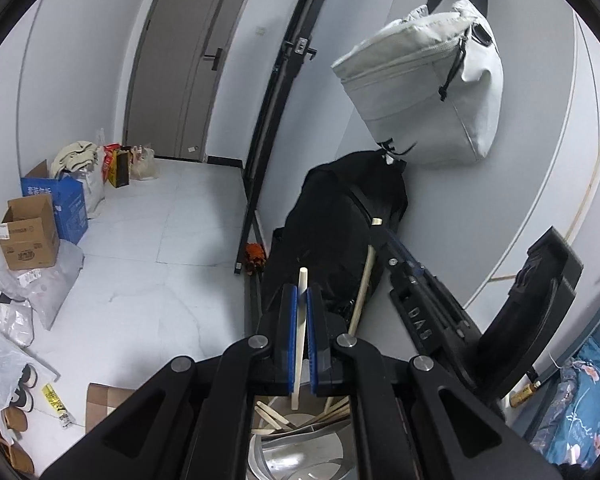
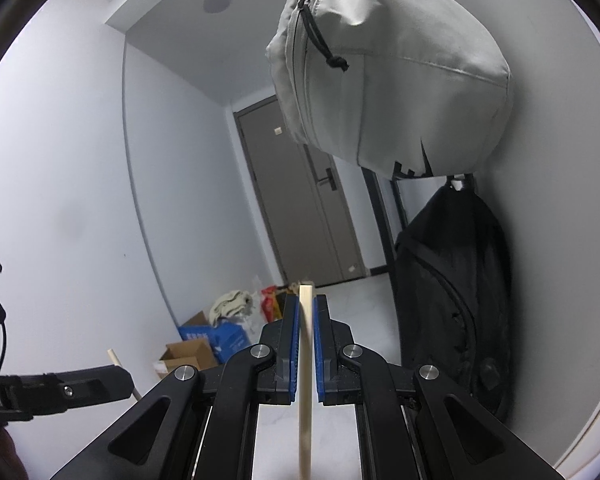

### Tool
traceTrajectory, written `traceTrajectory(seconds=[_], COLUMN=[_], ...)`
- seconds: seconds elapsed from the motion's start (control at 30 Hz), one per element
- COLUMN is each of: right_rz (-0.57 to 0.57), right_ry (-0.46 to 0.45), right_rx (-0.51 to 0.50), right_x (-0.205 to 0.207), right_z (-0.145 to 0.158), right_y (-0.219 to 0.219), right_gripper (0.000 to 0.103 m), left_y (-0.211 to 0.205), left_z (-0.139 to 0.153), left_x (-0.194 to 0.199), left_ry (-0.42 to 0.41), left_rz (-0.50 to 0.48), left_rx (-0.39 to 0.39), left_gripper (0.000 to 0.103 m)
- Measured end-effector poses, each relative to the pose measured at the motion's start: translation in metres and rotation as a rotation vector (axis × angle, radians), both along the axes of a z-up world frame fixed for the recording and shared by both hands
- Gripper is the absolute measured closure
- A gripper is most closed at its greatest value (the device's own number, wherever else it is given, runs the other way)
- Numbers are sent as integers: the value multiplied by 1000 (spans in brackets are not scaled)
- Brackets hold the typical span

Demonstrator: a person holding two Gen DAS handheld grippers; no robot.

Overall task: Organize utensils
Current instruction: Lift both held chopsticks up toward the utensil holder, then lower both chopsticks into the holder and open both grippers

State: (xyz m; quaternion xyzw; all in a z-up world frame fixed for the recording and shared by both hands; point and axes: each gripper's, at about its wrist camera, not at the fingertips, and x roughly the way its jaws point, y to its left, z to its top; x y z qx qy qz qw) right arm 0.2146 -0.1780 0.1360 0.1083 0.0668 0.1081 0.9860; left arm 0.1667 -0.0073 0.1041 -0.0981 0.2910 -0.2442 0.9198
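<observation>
In the left wrist view my left gripper (image 1: 302, 296) is shut on a pale wooden chopstick (image 1: 301, 320) that stands nearly upright between the blue pads. Under it is a steel container (image 1: 260, 460) with several wooden utensils (image 1: 276, 420) in it. My right gripper (image 1: 380, 232) reaches in from the right, shut on a second chopstick (image 1: 363, 284). In the right wrist view my right gripper (image 2: 306, 308) clamps that chopstick (image 2: 305, 380) upright. The left gripper (image 2: 116, 378) shows at the lower left with its stick's tip (image 2: 114, 356) poking out.
A grey bag (image 1: 420, 88) hangs on the wall above a black backpack (image 1: 340, 220). Cardboard boxes (image 1: 28, 232), a blue box (image 1: 68, 204), plastic bags and shoes (image 1: 22, 392) line the left side of the white floor. A grey door (image 1: 180, 60) closes the corridor.
</observation>
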Motion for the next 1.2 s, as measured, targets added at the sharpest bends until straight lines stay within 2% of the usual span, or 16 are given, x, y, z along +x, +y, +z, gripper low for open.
traceTrajectory(seconds=[0.27, 0.47, 0.8, 1.1, 1.2], right_rz=[15, 34, 94, 149, 174], right_ry=[-37, -42, -3, 72, 92], right_rx=[-64, -65, -95, -59, -53], right_x=[-7, -11, -30, -51, -54], right_z=[-10, -14, -25, -41, -40], right_y=[10, 5, 0, -14, -16], right_gripper=[97, 97, 97, 97, 97], left_y=[-7, -6, -16, -24, -29], left_z=[-9, -12, -26, -38, -38], left_x=[5, 8, 8, 10, 9], left_ry=[6, 21, 46, 101, 117], left_rz=[-43, -55, -117, -172, -218], left_rx=[21, 14, 49, 59, 54], left_gripper=[102, 102, 102, 102, 102])
